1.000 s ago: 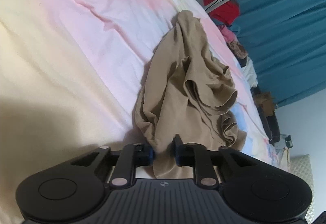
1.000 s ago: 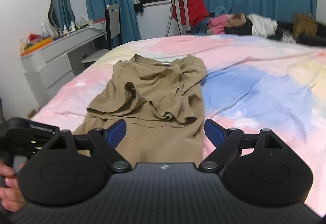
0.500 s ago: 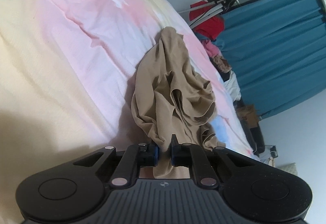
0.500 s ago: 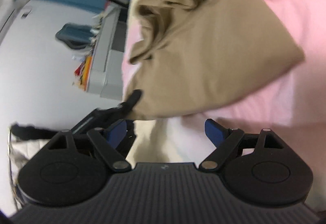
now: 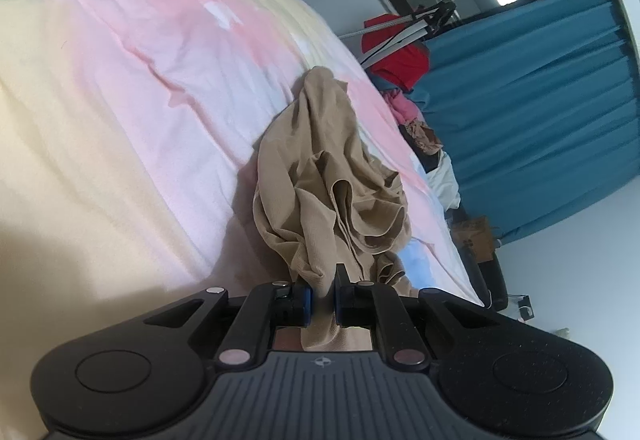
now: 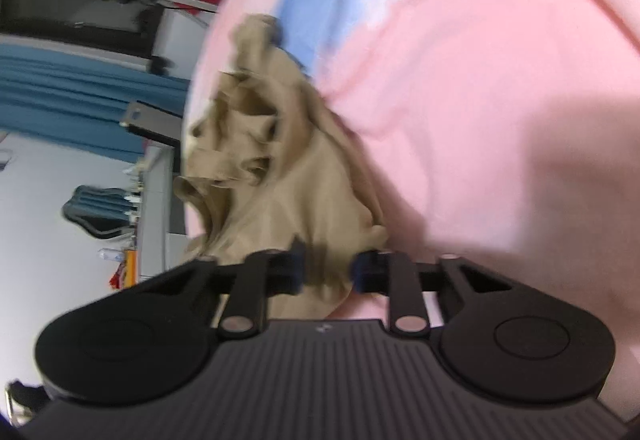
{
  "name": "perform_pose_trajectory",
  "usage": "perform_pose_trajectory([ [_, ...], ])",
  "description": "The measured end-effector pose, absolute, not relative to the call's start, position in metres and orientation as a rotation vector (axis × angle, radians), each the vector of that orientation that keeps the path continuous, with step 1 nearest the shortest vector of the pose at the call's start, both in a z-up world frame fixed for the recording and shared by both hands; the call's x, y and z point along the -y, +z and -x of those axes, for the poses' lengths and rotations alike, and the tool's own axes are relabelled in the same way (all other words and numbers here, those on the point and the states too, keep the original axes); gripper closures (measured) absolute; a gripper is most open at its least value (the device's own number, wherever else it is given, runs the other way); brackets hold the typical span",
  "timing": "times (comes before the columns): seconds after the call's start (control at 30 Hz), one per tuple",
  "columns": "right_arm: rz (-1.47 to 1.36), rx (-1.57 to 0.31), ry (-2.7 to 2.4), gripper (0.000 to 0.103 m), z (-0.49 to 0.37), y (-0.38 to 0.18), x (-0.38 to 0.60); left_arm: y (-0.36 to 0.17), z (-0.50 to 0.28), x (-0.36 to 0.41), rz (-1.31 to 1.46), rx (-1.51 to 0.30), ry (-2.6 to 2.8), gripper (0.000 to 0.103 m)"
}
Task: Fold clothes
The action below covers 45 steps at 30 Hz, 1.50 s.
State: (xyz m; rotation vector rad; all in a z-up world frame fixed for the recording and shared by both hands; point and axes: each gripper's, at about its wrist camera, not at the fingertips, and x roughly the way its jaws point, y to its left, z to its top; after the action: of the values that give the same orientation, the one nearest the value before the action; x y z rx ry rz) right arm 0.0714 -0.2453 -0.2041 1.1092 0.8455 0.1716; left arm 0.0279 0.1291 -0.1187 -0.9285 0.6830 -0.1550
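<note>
A pastel pink, cream and blue bed (image 5: 168,87) fills the room's middle; blue curtains (image 5: 532,111) hang at 3 o'clock; the tan shirt (image 5: 320,175) lies rumpled on the bed, its length running toward 12 o'clock; the left gripper (image 5: 323,296) pinches its near hem; the right gripper (image 6: 326,272) is closing, cloth between its jaws.

The right tool (image 6: 326,274) has rolled onto its side and dropped from above the bed (image 6: 460,87) down to the near edge of the tan shirt (image 6: 288,175); its jaws, wide a second ago, are closing with a fold of that edge between them. The left tool (image 5: 322,300) has tightened a little more on the shirt's hem, and the cloth there is drawn into a narrower, taller bunch.
</note>
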Motion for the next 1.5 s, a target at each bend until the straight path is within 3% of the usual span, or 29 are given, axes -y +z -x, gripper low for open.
perform_pose_trajectory([
  [0.13,-1.066,-0.753,0.220,0.089,-0.067,-0.175,0.240,-0.103,-0.022,-0.129,0.927,-0.643,-0.166,0.093],
  [0.33,-1.013,-0.656,0.279,0.090,-0.048,-0.122,0.252,-0.055,0.007,-0.127,0.883,-0.583,-0.208,0.094],
  [0.8,-1.095,-0.672,0.354,0.090,0.072,-0.078,0.281,-0.005,0.152,-0.125,0.952,-0.584,-0.231,0.094],
  [1.17,-1.157,-0.691,0.305,0.090,-0.026,-0.081,0.264,-0.008,0.044,-0.137,1.023,-0.595,-0.138,0.093],
  [1.5,-1.169,-0.767,0.211,0.089,-0.149,-0.159,0.250,-0.065,-0.094,-0.133,0.847,-0.652,-0.074,0.092],
])
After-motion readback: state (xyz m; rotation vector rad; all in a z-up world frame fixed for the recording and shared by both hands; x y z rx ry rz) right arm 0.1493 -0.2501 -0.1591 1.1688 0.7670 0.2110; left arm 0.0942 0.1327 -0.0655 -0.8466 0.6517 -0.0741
